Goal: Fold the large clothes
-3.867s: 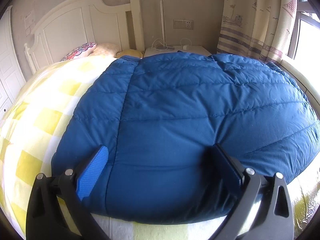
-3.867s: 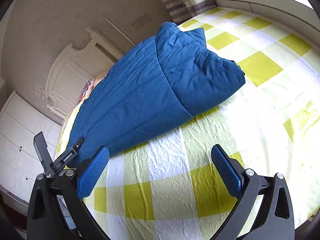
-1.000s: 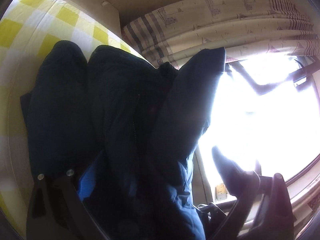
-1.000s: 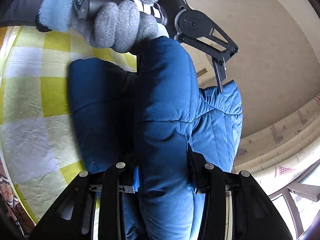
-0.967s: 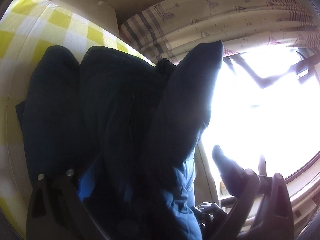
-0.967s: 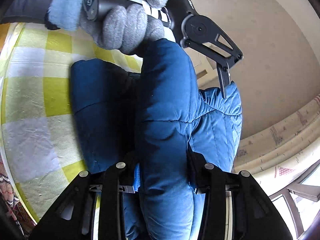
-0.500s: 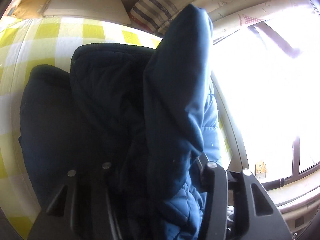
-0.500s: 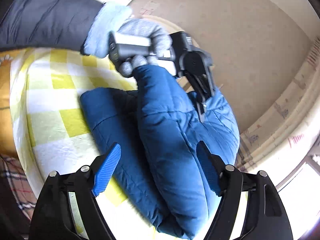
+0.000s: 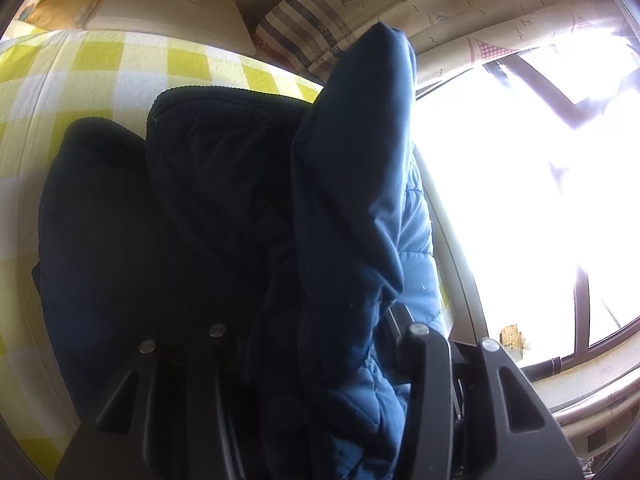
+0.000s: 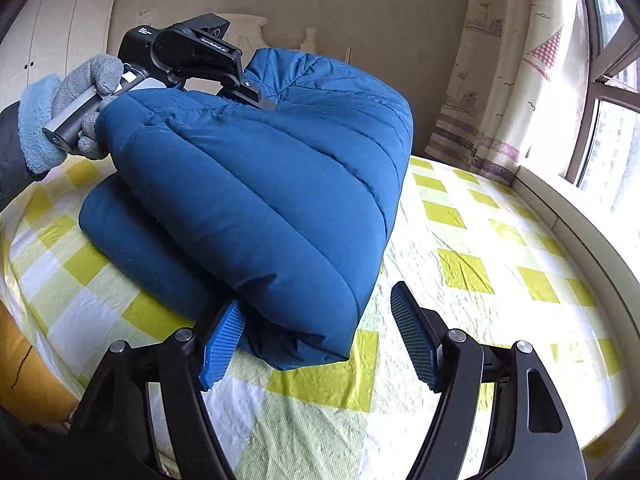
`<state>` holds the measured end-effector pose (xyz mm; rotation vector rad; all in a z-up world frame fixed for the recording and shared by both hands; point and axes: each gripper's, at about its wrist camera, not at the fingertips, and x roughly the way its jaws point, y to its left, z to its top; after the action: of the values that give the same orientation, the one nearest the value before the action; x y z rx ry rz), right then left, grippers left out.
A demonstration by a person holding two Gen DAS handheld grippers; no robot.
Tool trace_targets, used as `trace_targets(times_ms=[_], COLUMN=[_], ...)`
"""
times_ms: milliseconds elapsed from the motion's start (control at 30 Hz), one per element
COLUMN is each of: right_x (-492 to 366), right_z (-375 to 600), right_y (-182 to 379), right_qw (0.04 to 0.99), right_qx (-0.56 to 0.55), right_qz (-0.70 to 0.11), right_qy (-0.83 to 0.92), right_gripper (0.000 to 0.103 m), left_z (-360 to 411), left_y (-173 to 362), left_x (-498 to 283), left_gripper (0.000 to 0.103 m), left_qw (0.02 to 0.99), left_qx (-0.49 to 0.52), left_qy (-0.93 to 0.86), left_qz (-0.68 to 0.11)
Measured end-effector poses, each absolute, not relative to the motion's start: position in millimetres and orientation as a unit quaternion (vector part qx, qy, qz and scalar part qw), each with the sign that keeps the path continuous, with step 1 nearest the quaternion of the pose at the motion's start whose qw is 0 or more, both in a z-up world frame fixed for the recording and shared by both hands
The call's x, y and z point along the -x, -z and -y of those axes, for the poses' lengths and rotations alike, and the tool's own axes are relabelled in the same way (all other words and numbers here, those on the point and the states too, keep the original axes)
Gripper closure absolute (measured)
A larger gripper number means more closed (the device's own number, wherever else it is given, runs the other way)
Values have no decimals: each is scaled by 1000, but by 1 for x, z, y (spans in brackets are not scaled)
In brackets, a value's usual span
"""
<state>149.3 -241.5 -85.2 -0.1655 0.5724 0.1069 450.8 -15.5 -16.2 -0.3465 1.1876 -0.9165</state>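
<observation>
A padded blue jacket (image 10: 260, 184) lies folded over on the yellow-checked bed sheet (image 10: 460, 240), its top layer lifted. A grey-gloved hand (image 10: 76, 112) holds my left gripper (image 10: 256, 100), which is shut on that raised fold at the far side. In the left wrist view the jacket (image 9: 352, 184) fills the space between the left gripper (image 9: 308, 316) fingers. My right gripper (image 10: 316, 300) hovers at the jacket's near corner. Its jaws are closing, the corner lies between them, and the right pad stands clear of the cloth.
A patterned curtain (image 10: 512, 60) and a bright window (image 10: 608, 92) stand to the right, with a ledge (image 10: 560, 216) along the bed. A white wardrobe (image 10: 60, 28) and headboard (image 10: 248, 24) are behind. A white nightstand (image 9: 168, 20) sits past the bed.
My left gripper closed on the jacket's raised fold. The right gripper let go of the fold, rolled level and drew back to the near corner.
</observation>
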Motion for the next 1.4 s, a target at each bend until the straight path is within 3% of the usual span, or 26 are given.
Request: trace_targets(times_ms=[200, 300, 433, 533, 667, 800, 900, 967, 1133, 1233, 1300, 1400], right_x=[-143, -147, -164, -165, -164, -164, -164, -166, -165, -168, -169, -169], right_z=[254, 245, 242, 244, 241, 241, 239, 241, 242, 249, 249, 249], right_y=[83, 89, 104, 104, 105, 108, 108, 108, 107, 108, 107, 97], right_qw=[961, 957, 947, 944, 942, 943, 942, 941, 940, 940, 939, 933], right_qx=[41, 76, 75, 73, 77, 67, 73, 72, 66, 49, 49, 64], right_qz=[-270, -279, -313, -321, -325, -326, -327, -330, -334, -338, -339, -350], right_qy=[-41, -18, -15, -17, -13, -19, -22, -25, -25, -30, -37, -59], right_gripper=[35, 35, 32, 31, 31, 31, 30, 30, 28, 27, 26, 25], left_z=[30, 35, 40, 39, 14, -43, -77, -83, -69, -60, -78, -84], left_y=[17, 13, -9, -63, -113, -47, 23, 26, -36, -5, 34, 40], left_x=[-449, -449, -430, -405, -375, -392, -406, -405, -379, -379, -390, -394], left_gripper=[55, 56, 73, 87, 90, 90, 88, 89, 89, 89, 87, 87], left_qw=[719, 725, 760, 786, 815, 817, 768, 759, 807, 821, 792, 785], left_qx=[139, 125, 115, 110, 102, 165, 287, 320, 247, 234, 297, 319], left_qy=[411, 405, 387, 404, 416, 358, 369, 375, 377, 336, 351, 359], left_qz=[-543, -542, -509, -456, -391, -420, -437, -425, -383, -397, -401, -391])
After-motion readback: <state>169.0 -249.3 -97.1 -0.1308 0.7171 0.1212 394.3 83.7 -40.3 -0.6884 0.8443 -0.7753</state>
